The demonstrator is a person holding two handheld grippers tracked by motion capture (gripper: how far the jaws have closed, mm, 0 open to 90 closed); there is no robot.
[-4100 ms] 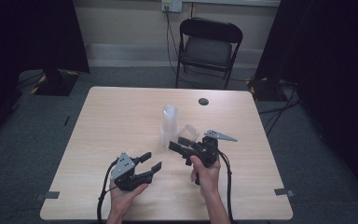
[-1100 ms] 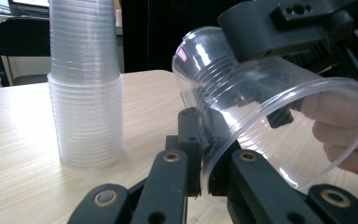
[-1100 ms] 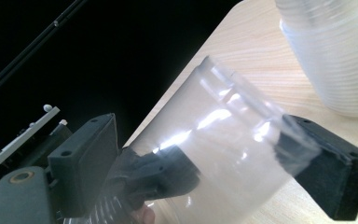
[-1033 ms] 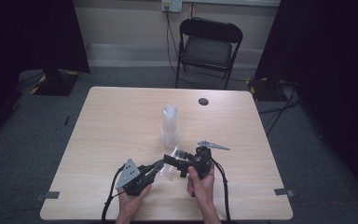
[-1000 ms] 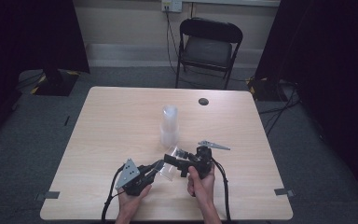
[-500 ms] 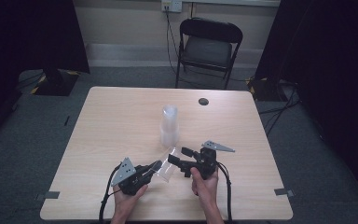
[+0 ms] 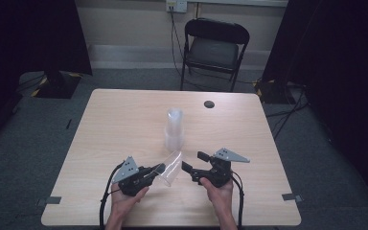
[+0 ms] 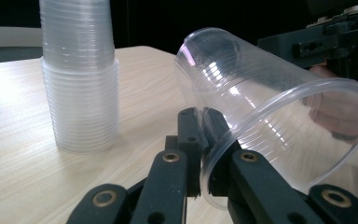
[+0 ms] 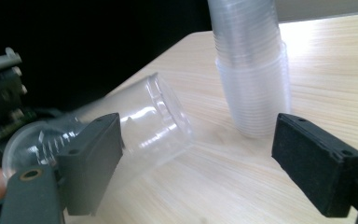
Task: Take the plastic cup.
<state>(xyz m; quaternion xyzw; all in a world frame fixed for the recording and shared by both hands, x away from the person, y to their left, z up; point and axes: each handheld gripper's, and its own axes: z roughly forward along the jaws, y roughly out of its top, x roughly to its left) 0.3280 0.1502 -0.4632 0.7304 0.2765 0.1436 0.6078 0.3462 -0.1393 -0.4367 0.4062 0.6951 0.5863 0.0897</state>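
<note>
with the left gripper [image 7: 154, 171] pinching the rim of the clear cup [image 7: 170, 167], held tilted just above the table [image 7: 124, 124] near the stack of cups [image 7: 174, 129], keep that pinch light while the right gripper [image 7: 190, 166], jaws spread and just narrowing on nothing, stays clear.

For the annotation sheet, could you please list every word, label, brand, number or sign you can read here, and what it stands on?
None: no readable text shows. The held clear cup, the cup stack, the left gripper, the right gripper and the table bear no legible writing. The wall outlet plate is too small to read.
</note>
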